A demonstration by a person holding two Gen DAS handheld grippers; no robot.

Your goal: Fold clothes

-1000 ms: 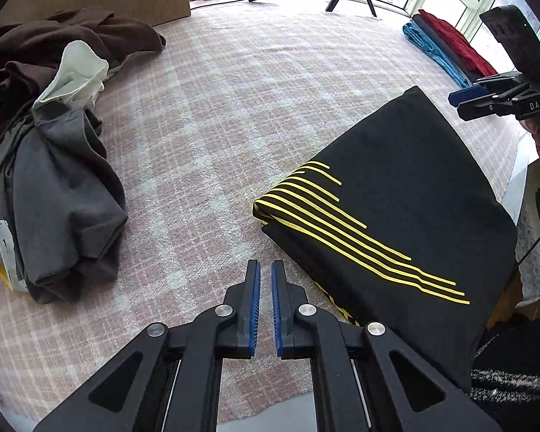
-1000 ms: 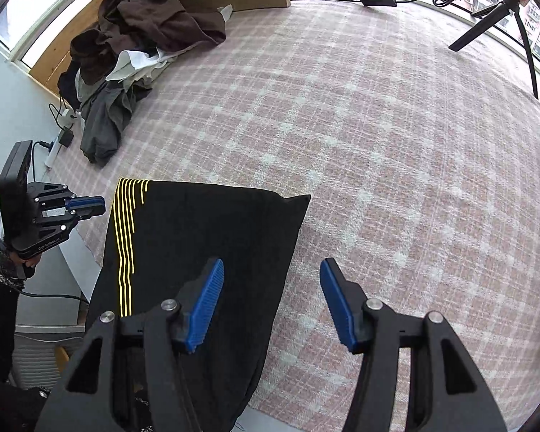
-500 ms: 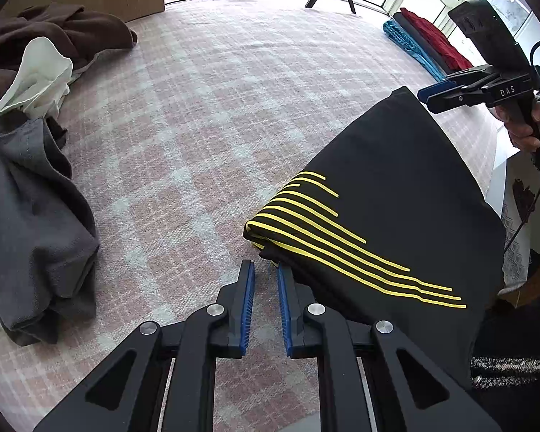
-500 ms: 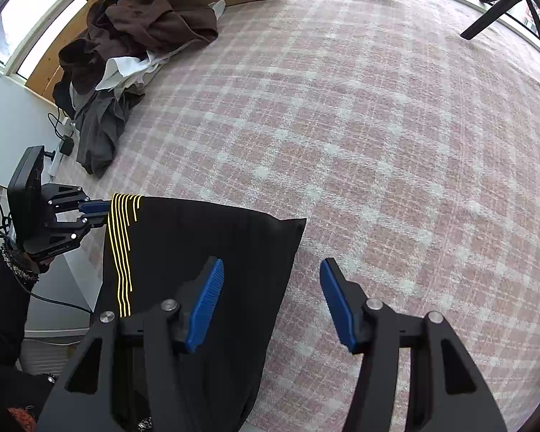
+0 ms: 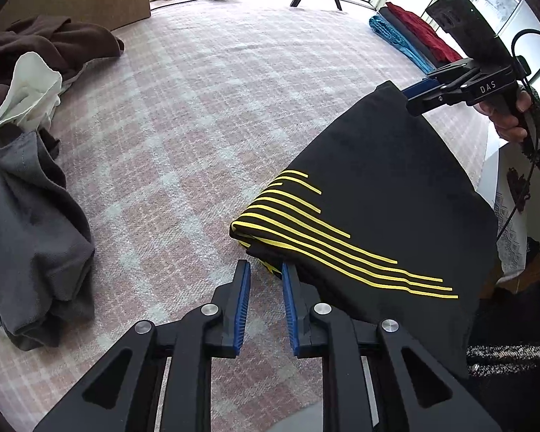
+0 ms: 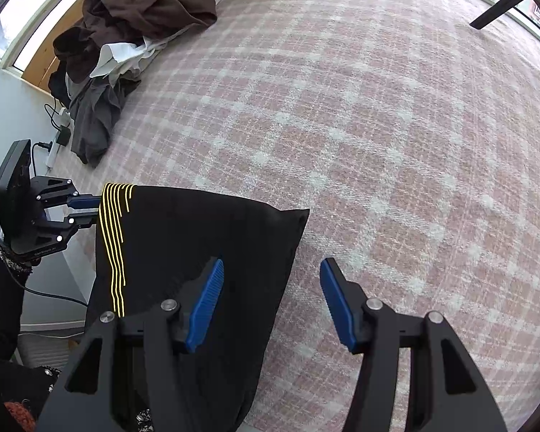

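On the pink plaid cover (image 5: 205, 115), near its front edge, lies the black garment (image 5: 385, 187), already folded into a flat rectangle with yellow stripes (image 5: 306, 226) running across one end. It looks soft, light and limp; the stacked layers would likely slide apart if lifted by one ply, so the best hold seems to be on the thick folded corners, pinching all layers together. The left gripper (image 5: 266, 280) sits just beside the striped corner, its jaws narrow but opening, with only the edge of the cloth near the inner pad and nothing pressed between them. The right gripper (image 6: 270, 288) hangs about half open over the opposite corner, one blue pad above the fabric, the other above the cover, gripping nothing. Farther off lies a heap of unfolded clothes (image 5: 25, 165), and a folded stack (image 5: 410, 32) by the window.
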